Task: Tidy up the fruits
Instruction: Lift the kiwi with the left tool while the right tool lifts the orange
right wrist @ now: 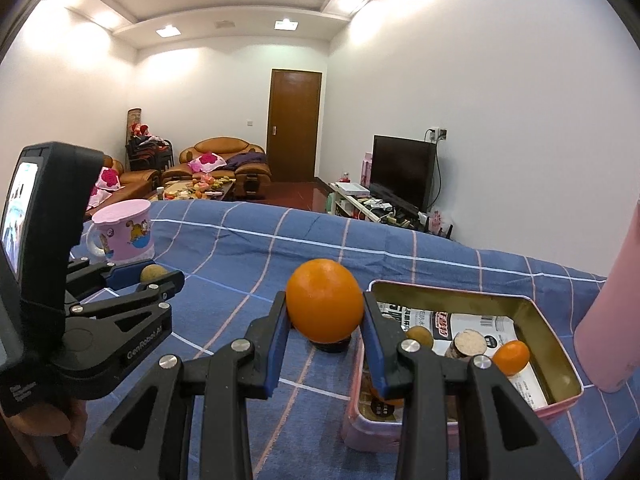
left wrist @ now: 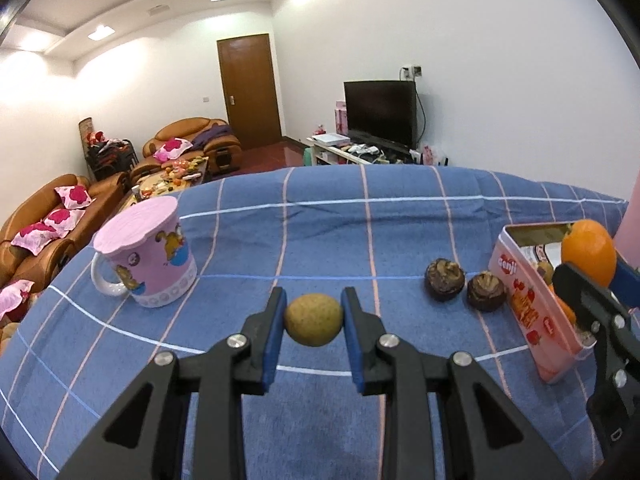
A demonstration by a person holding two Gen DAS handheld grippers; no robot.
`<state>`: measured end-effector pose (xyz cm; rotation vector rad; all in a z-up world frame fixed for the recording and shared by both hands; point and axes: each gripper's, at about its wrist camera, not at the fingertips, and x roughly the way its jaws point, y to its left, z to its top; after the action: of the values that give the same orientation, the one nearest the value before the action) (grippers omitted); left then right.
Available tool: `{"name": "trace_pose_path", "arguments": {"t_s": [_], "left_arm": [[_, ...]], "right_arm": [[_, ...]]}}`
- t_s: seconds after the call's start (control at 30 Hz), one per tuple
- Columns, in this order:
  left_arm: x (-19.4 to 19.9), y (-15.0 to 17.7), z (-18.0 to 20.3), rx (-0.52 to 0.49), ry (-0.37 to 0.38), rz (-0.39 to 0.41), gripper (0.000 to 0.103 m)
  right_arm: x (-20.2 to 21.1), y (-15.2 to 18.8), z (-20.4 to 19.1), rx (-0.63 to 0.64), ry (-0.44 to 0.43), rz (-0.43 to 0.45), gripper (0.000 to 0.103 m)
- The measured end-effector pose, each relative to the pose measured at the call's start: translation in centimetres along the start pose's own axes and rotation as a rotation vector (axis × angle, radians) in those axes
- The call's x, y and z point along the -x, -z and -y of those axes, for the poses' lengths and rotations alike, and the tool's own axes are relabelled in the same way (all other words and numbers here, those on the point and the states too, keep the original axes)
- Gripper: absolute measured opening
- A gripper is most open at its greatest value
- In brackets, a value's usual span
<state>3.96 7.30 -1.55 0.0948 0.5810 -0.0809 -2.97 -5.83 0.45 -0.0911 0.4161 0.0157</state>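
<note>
My left gripper (left wrist: 313,314) is shut on a small tan-green round fruit (left wrist: 313,319) and holds it above the blue checked cloth (left wrist: 320,232). My right gripper (right wrist: 325,312) is shut on an orange (right wrist: 325,306), held just left of the open pink tin (right wrist: 560,376); the orange also shows in the left wrist view (left wrist: 588,252). The tin (left wrist: 520,300) holds a small orange (right wrist: 511,357), a tan fruit (right wrist: 419,336) and a brown piece (right wrist: 468,344). Two dark brown mangosteens (left wrist: 445,279) (left wrist: 486,291) sit on the cloth left of the tin.
A pink cartoon mug (left wrist: 146,256) with a pink lid stands at the left of the cloth. A pink object (right wrist: 612,320) stands right of the tin. Sofas, a coffee table, a door and a TV are in the room beyond.
</note>
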Motion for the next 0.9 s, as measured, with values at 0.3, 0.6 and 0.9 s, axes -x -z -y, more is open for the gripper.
{"name": "trace_pose_path", "arguments": {"t_s": [0.3,0.6,0.9], "left_arm": [[0.4,0.4,-0.5,0.045,0.005,0.009,0.029],[0.5,0.8,-2.1,0.134,-0.007,0.006,0.029],[0.9,1.2,-2.6,0.160,-0.075,0.028,0.029]], "right_arm": [[0.2,0.1,-0.1,0.002,-0.003,0.001,0.037],[0.9,0.3,-1.7,0.057,-0.023,0.016,0.037],[1.2,0.5,-2.3,0.067,-0.087,-0.001,0.037]]}}
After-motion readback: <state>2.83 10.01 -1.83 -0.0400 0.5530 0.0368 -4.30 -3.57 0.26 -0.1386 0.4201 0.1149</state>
